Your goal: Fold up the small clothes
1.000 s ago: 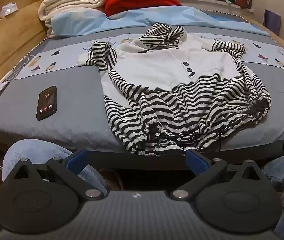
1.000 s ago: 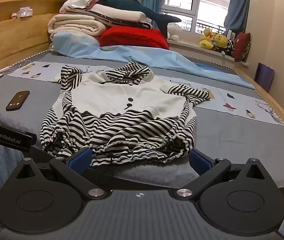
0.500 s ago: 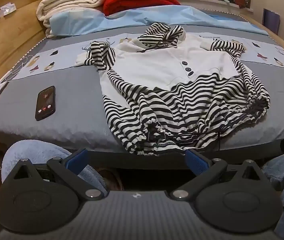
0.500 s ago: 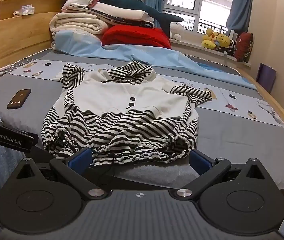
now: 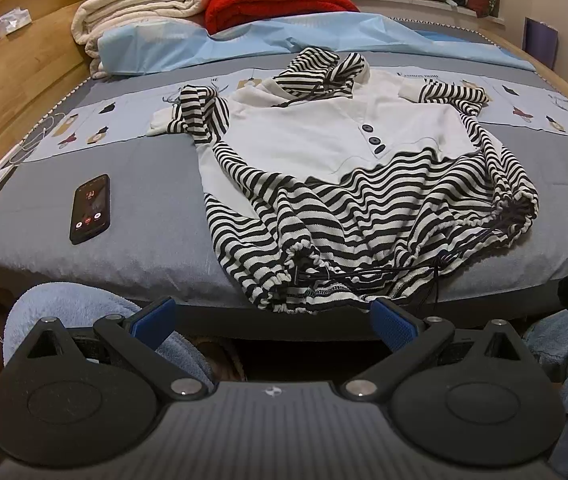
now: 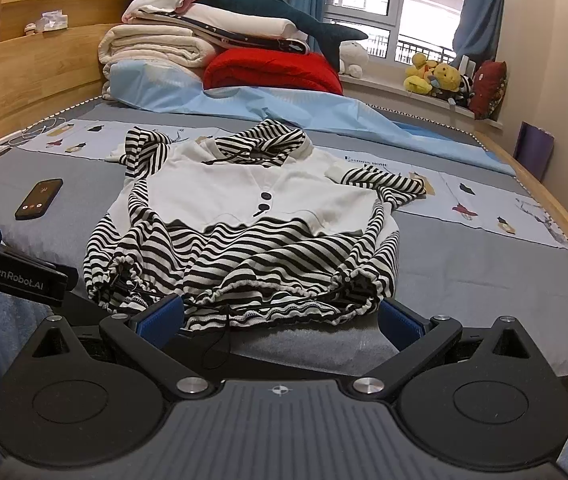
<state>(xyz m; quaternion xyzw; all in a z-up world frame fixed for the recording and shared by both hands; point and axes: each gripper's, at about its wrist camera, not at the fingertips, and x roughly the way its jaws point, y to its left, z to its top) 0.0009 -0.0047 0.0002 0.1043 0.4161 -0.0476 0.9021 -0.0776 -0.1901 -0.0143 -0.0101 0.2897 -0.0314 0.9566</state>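
Left gripper is held spread and empty, just short of the bed edge. Right gripper is likewise spread, empty, at the hoodie hem. Hoodie is laid flat on the bed, hem nearest, hood farthest. Phone is seen left of it, apart. Blankets are stacked beyond.

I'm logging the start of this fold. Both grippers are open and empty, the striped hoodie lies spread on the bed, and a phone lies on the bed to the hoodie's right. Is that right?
One detail is off: the phone lies to the left of the striped hoodie, not its right, as the left wrist view shows. The rest stands: the left gripper and right gripper are open and empty, and the hoodie lies on the bed.
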